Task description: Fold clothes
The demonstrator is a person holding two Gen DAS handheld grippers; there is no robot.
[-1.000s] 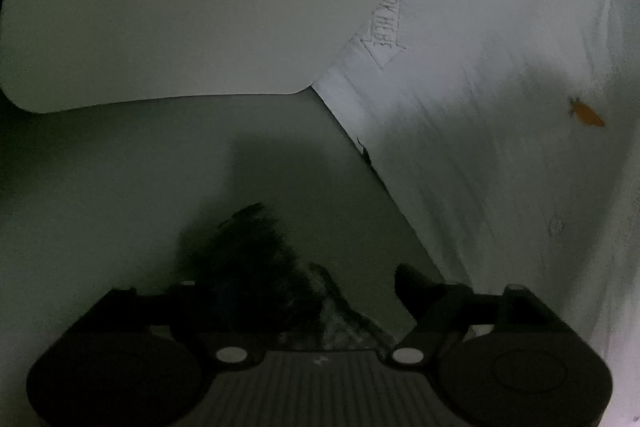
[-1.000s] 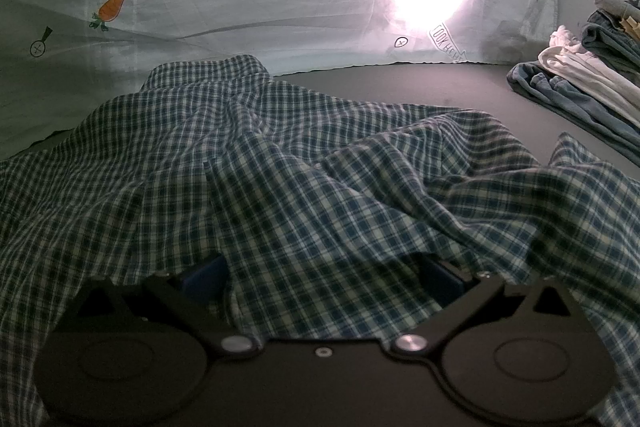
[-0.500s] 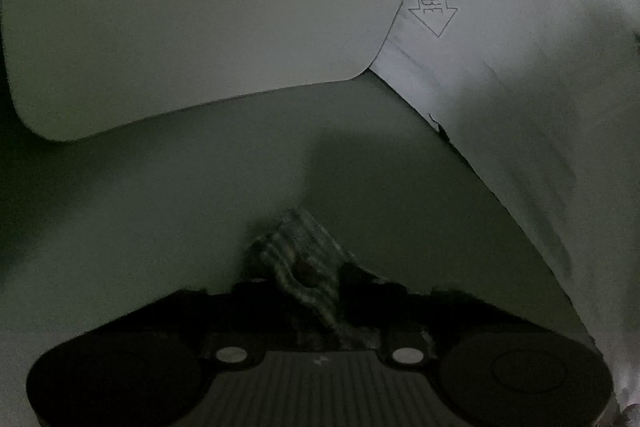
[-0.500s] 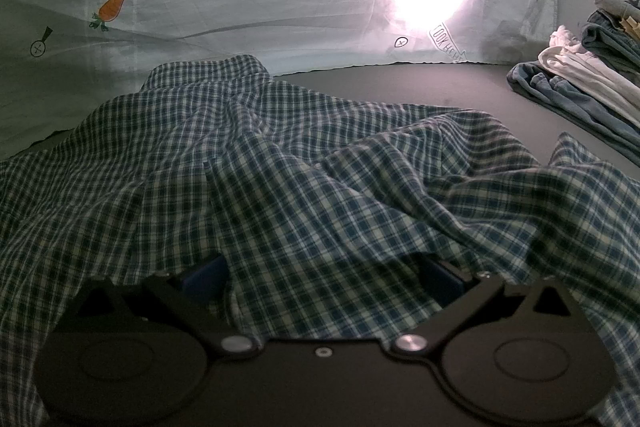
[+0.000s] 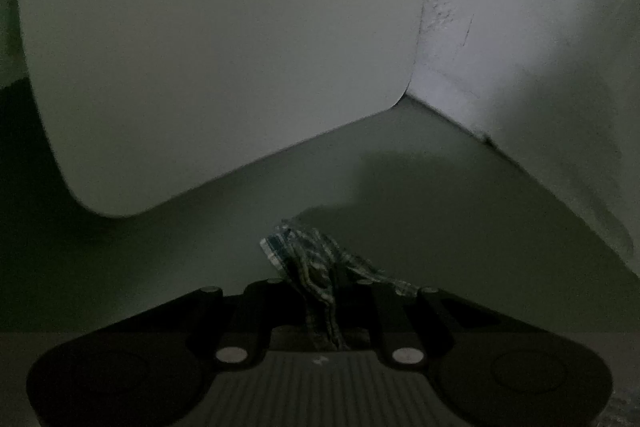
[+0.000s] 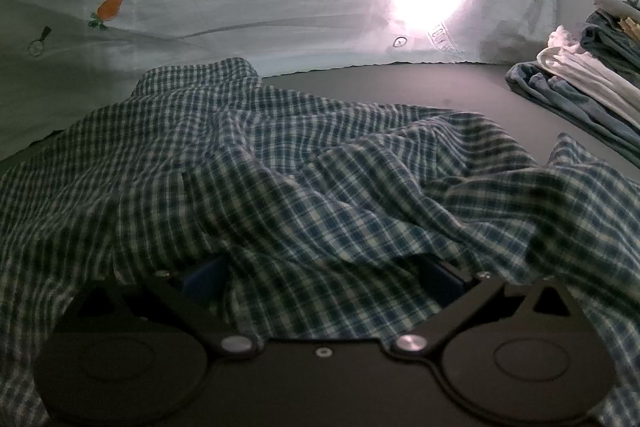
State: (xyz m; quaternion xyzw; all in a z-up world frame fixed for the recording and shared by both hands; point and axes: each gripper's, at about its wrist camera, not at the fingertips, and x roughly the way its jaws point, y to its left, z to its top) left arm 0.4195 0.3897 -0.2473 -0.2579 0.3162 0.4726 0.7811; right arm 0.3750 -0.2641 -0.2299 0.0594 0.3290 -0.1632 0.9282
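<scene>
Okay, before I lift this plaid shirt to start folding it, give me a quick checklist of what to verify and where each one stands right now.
1. Left gripper pinching the plaid shirt: ok, jaws closed on a bunched edge.
2. Right gripper gripping cloth: cannot tell, its jaws stand wide and shirt fabric drapes over them.
3. Shirt spread flat: not ok, rumpled with deep creases.
4. Stack of folded clothes apart from the shirt: ok.
5. Bare tabletop beyond the shirt: ok.
</scene>
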